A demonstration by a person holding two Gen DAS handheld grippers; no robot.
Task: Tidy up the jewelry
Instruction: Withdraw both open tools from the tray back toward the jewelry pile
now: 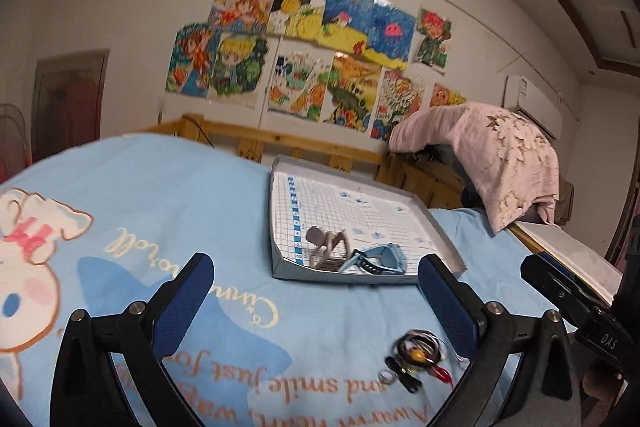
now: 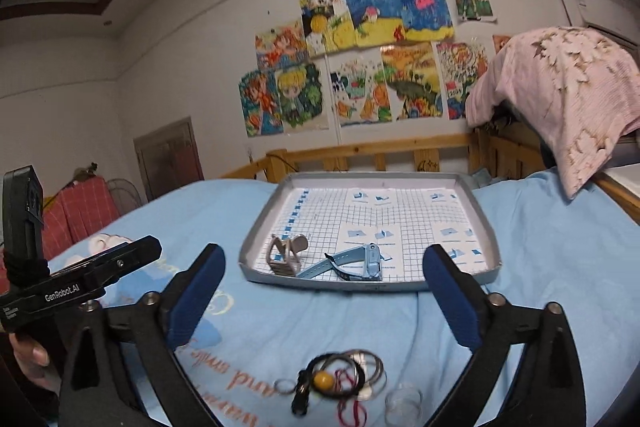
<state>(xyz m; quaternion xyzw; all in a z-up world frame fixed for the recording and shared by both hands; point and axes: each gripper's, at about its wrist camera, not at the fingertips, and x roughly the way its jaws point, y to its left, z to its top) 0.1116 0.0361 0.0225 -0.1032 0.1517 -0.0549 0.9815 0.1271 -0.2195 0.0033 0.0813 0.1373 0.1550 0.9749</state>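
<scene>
The grey tray (image 2: 486,223) holds two watches (image 2: 352,261); both tools gape wide, empty.

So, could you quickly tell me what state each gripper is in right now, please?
Left gripper: open, holding nothing.
Right gripper: open, holding nothing.

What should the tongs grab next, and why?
Probably lower the right tongs, open and empty, onto the tangle of bangles and cords on the blue bedsheet. Two watches, a beige watch and a blue watch, already lie in the grey tray; that tangle remains outside it.
</scene>
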